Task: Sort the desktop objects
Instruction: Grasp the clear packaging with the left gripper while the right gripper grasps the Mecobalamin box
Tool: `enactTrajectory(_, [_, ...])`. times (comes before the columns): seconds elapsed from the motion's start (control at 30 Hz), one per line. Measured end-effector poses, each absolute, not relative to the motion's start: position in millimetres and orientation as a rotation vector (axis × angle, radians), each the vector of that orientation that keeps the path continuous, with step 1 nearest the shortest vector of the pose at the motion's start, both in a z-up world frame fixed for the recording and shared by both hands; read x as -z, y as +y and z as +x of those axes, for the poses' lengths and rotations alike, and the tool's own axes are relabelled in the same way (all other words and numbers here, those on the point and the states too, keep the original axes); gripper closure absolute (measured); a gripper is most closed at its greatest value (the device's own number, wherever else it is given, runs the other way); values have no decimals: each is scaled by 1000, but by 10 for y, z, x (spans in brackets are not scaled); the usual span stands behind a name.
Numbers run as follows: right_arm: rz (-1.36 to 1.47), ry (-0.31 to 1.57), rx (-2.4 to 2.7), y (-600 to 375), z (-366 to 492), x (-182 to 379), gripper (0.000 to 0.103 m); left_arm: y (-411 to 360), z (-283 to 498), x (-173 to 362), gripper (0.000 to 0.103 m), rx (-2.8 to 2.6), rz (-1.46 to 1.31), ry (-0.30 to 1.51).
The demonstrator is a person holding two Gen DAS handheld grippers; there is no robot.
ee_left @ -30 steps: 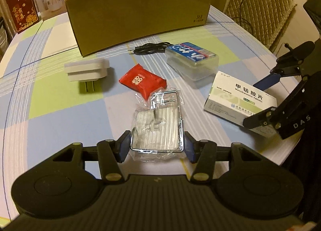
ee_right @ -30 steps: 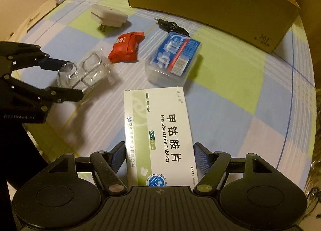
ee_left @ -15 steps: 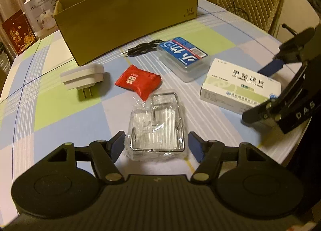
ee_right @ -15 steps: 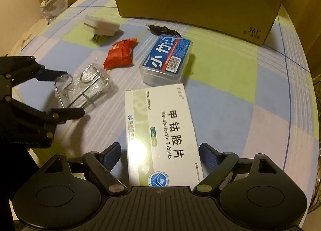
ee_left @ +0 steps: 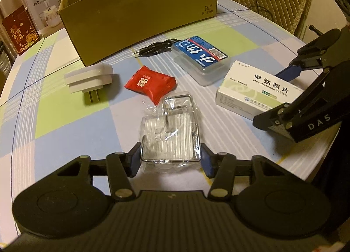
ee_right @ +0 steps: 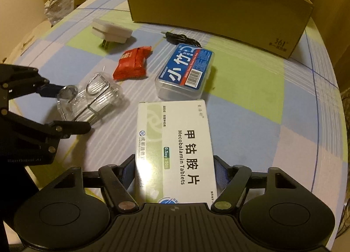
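Here the round table (ee_left: 54, 125) curves away at its left rim, with bare checked cloth open beside the white plug (ee_left: 89, 78). The plug lies apart from the red sachet (ee_left: 151, 83), which sits just behind the clear hook pack (ee_left: 170, 133). The left gripper (ee_left: 170, 160) has just been closing, and its blue pads now press both sides of that pack: a wire frame on ribbed clear plastic, wrapped in crinkled film. Behind, the cardboard box (ee_left: 140, 9) stands open-topped, a black cable (ee_left: 153, 49) before it. Further right lies the blue-lidded plastic case (ee_left: 201, 59), near the white tablet box (ee_right: 175, 140). The right gripper (ee_right: 174, 173) has also just been closing; its pads sit against the tablet box's long sides at the near end. Open cloth runs right of it to the table's edge.
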State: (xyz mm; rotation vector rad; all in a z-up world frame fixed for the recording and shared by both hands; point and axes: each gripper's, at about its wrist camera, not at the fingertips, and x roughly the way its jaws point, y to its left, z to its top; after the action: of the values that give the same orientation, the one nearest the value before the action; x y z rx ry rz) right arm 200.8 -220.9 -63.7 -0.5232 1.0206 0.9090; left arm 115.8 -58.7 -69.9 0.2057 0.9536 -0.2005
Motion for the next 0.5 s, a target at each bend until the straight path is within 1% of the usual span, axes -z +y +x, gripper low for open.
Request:
enactTrajectory(0.2, [-468, 990, -873, -2281, 1951, 532, 35, -549, 1151, 663, 54, 186, 160, 957])
enactTrajectory(0.5, [-375, 964, -829, -2450, 1796, 218, 35, -539, 1023, 442, 54, 166, 116, 926])
